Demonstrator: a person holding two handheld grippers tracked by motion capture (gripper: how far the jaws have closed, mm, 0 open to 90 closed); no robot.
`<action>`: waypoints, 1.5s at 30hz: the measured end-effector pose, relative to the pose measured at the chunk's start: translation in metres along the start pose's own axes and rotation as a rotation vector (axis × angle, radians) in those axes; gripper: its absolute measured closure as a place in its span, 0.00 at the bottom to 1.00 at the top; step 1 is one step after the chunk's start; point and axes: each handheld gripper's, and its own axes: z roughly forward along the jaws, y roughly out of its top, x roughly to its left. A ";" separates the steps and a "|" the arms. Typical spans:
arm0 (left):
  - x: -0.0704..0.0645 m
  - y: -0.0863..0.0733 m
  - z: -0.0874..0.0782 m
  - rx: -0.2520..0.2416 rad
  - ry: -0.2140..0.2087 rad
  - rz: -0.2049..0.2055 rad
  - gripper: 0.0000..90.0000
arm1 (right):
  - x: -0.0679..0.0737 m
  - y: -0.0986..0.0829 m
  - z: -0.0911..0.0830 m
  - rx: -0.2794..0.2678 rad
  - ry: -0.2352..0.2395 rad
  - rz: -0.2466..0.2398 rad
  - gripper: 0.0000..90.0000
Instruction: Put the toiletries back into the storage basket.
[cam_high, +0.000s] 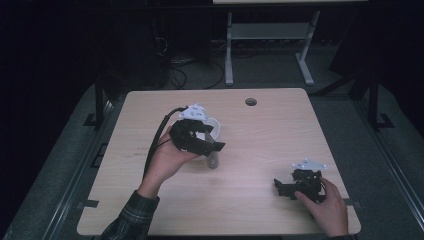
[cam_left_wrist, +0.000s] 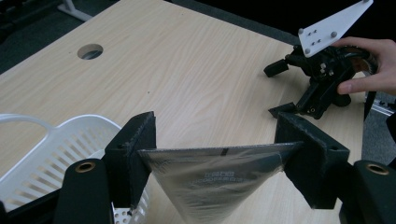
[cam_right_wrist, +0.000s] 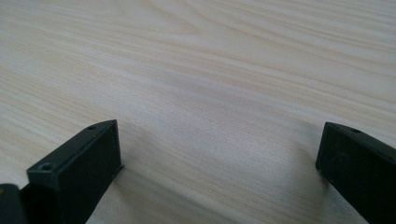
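Silvery, translucent plastic pouch (cam_left_wrist: 219, 179), flat and tapering downward, is stretched by its top edge between the two black jaws of the left gripper (cam_left_wrist: 217, 154), which pinch it at both ends, so that claw is closed onto the pouch at a fairly wide span. Faint printed lettering shows on the pouch's face, too blurred to read. In the high view the pouch (cam_high: 213, 159) hangs as a small grey shape from the left gripper (cam_high: 200, 140), just in front of the white slotted plastic basket (cam_high: 212, 124) and close above the pale wooden table (cam_high: 260, 135). Whether the pouch's lower tip touches the table I cannot tell. In the left gripper view the basket (cam_left_wrist: 65, 140) sits right beside the pouch, its ribbed wall and thin handle rising behind one jaw.

Well away from the basket, toward the near corner of the table, the right gripper (cam_high: 292, 186) rests low on the wood under the person's right hand (cam_high: 327, 207). Its jaws stand wide apart with nothing but bare grain between them. A round cable hole (cam_high: 251, 102) lies beyond the basket, near the table's far edge.
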 end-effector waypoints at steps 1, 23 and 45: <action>0.000 0.000 0.000 0.000 0.000 0.000 0.33 | 0.000 0.000 0.000 0.000 0.000 0.000 0.00; 0.017 0.009 -0.029 -0.036 0.034 -0.023 0.33 | 0.000 0.000 0.000 0.000 0.000 0.000 0.00; 0.042 0.008 -0.046 -0.048 0.103 -0.056 0.33 | 0.000 0.000 0.000 0.000 0.000 0.000 0.00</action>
